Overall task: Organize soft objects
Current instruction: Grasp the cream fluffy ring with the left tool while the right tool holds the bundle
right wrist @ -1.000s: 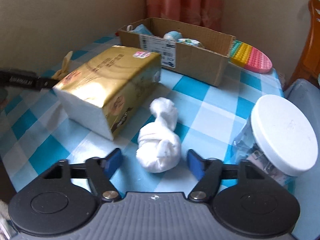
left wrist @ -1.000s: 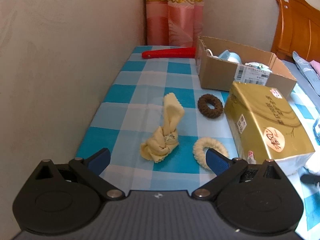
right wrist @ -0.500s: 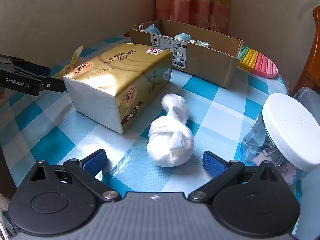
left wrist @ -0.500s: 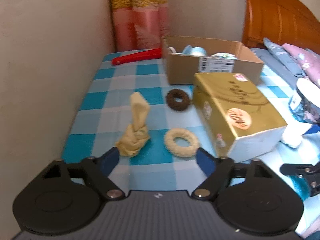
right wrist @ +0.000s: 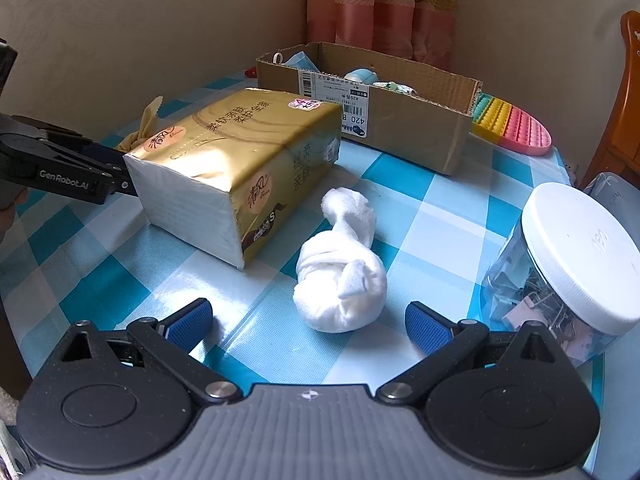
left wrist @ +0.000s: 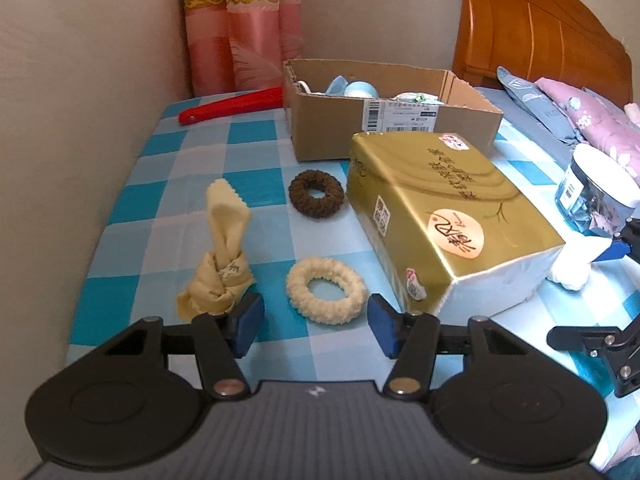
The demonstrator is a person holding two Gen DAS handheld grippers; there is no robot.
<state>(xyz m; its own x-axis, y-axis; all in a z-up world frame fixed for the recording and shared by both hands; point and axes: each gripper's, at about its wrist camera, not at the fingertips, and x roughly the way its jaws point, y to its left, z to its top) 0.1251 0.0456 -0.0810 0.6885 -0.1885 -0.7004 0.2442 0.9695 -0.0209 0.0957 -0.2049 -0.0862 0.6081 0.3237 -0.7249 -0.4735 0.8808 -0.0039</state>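
Note:
My left gripper [left wrist: 316,326] is open just in front of a cream scrunchie [left wrist: 326,296] that lies flat on the checked cloth. A knotted yellow cloth [left wrist: 220,272] stands beside its left finger. A brown scrunchie [left wrist: 316,194] lies further back. My right gripper [right wrist: 308,324] is open with a knotted white cloth [right wrist: 342,272] just ahead between its fingers, not gripped. The white cloth also shows in the left wrist view [left wrist: 570,270]. A cardboard box [left wrist: 384,114] with small items stands at the back.
A gold tissue pack [left wrist: 444,208] lies between the two grippers. A clear jar with a white lid [right wrist: 568,268] stands right of the white cloth. A red tool [left wrist: 232,106] and a rainbow pop mat [right wrist: 514,126] lie at the back. A wall runs along the left.
The left gripper has swung right, from the yellow cloth to the cream scrunchie, and its jaws have narrowed. The right gripper has pulled back a little from the white cloth and opened wider.

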